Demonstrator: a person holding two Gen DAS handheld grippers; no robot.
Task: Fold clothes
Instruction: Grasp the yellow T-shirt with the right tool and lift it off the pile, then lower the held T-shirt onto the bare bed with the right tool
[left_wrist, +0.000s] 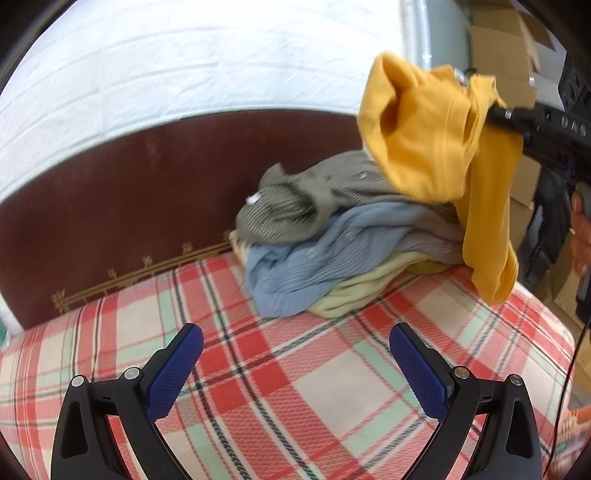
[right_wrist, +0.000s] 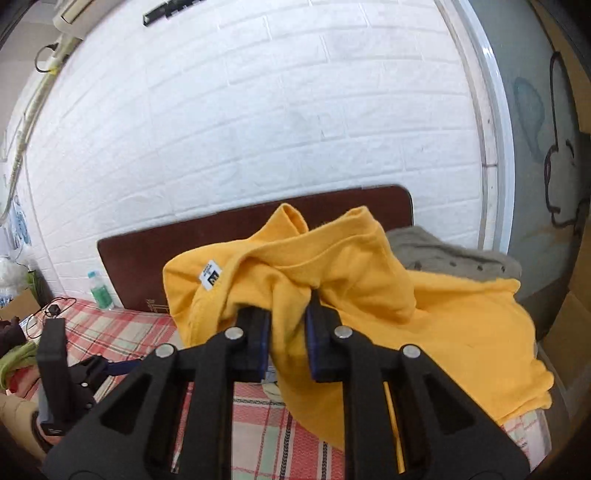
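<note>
A: Which step is this?
B: The pick-up, I think. The right gripper (right_wrist: 286, 317) pinches the yellow shirt (right_wrist: 362, 295) and holds it above the pile of clothes (left_wrist: 332, 236).
A: And the left gripper (left_wrist: 295, 369)?
B: Spread wide, holding nothing, over the checked blanket (left_wrist: 332, 391). Next, I would lay the shirt flat there.

We note a white painted brick wall (right_wrist: 258, 122) behind a dark reddish-brown headboard (left_wrist: 155, 184) with a gold ornamental line along its lower edge. The bed carries a plaid cover (left_wrist: 280, 387) in red, cream and pale green. To the right we see a pale frame (right_wrist: 495, 147) edging a grey-green panel with a drawn cartoon figure (right_wrist: 561, 147). Cardboard boxes (left_wrist: 506, 44) stack at far right. A green-labelled bottle (right_wrist: 100, 290) stands by the headboard's left end
</note>
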